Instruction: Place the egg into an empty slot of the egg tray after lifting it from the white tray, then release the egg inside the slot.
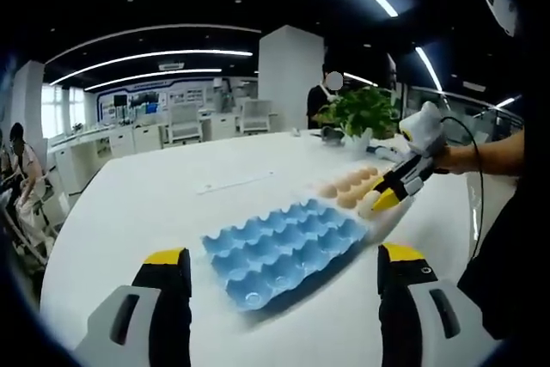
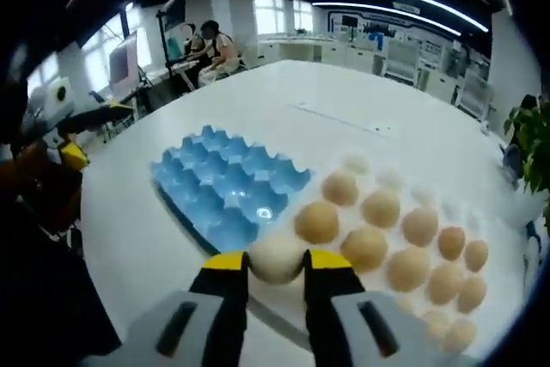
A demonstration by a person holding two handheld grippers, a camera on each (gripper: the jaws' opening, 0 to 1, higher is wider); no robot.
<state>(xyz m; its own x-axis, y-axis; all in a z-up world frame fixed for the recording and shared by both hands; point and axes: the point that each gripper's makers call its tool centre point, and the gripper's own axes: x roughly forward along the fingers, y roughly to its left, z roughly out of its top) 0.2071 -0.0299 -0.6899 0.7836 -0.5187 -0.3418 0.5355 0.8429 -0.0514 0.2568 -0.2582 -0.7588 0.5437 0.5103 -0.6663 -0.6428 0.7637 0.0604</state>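
Spreading across both views, the broad white table (image 2: 284,118) carries the blue moulded egg tray (image 2: 228,186), its slots all apparently bare, though glare blurs the nearest cups. Beside it, touching, the white tray (image 2: 404,182) holds brown eggs (image 2: 378,208). The right gripper (image 2: 277,266) pinches a pale egg (image 2: 275,255) between yellow tips at the trays' shared edge. Squeezing harder risks cracking it; a loose pinch risks dropping it onto the rim. The left gripper (image 1: 279,268) hangs with jaws spread, holding nothing.
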